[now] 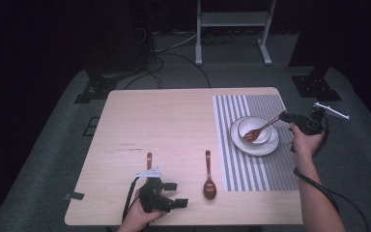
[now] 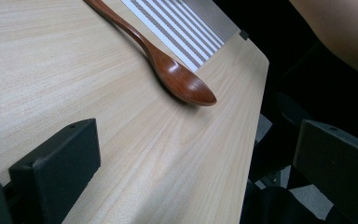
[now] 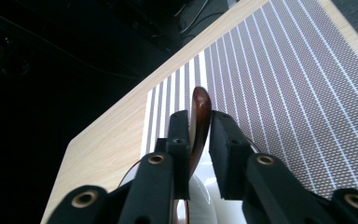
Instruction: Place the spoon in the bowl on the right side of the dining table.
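A reddish wooden fork (image 1: 258, 131) leans with its tines in a white bowl (image 1: 244, 123) that stands on a white plate (image 1: 269, 148) on the striped placemat (image 1: 251, 171). My right gripper (image 1: 285, 116) is at the mat's right edge, shut on the fork's handle end. In the right gripper view the handle (image 3: 200, 100) stands between the two pads of that gripper (image 3: 199, 122). A wooden spoon (image 1: 209, 181) lies on the table, bowl end toward the person. My left gripper (image 1: 176, 194) rests open near the front edge, left of the spoon (image 2: 177, 77), with nothing between its jaws.
A second wooden handle (image 1: 149, 159) lies just beyond the left gripper, its near end hidden under the gripper's grey plate. The table's front edge (image 2: 254, 140) runs close to the left gripper. A white frame (image 1: 232, 29) and cables stand on the floor behind the table.
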`<state>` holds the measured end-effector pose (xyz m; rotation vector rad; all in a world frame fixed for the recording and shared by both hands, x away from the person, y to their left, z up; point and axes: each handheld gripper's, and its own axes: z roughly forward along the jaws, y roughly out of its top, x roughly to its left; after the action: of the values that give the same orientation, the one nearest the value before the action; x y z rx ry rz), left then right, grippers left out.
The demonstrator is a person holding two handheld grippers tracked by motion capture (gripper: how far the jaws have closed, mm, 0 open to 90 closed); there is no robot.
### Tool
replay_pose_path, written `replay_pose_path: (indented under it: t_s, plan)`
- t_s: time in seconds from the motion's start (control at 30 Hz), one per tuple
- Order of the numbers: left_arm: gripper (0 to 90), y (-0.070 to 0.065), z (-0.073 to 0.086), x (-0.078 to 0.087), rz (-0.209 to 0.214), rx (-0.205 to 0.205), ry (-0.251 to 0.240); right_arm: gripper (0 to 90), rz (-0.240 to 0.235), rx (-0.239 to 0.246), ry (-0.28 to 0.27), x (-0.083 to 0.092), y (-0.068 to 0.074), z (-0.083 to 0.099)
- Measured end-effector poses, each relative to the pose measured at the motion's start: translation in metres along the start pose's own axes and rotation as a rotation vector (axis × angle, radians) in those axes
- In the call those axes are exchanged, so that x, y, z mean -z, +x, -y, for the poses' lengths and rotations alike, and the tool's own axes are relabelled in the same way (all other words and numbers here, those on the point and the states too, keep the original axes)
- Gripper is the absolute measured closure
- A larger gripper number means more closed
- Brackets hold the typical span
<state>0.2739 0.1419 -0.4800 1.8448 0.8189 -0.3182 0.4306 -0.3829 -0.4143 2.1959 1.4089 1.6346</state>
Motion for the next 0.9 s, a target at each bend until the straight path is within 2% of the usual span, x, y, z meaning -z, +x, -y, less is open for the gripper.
replay_pose_path:
  t_s: [0.33, 0.9]
  plan:
    - [0.0, 0.001, -0.002, 0.001, -0.003, -0.001, -0.006, 69.3, -0.006, 0.038, 0.04, 0.001, 0.002, 0.002]
    - [0.0, 0.001, -0.001, 0.003, -0.007, -0.005, -0.005, 60.5, -0.036, 0.084, 0.106, 0.006, 0.007, 0.016]
